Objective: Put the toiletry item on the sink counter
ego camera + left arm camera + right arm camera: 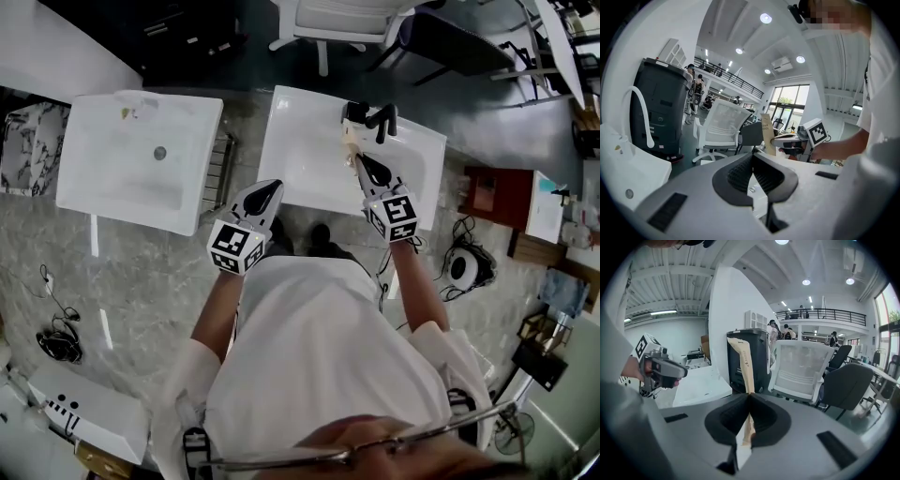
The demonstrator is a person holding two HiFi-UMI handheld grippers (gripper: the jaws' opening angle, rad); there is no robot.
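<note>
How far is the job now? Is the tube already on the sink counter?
Not yet. Done: the tube is picked up, clamped in the right gripper. In hand: it is held over the sink counter, near the black tap. Remaining: set it down there and let go. The left gripper is shut and empty.

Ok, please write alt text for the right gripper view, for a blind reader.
The right hand-held gripper is shut on a flat beige toiletry tube, which stands up between its jaws. Beyond are a white sink and a white mesh office chair.
</note>
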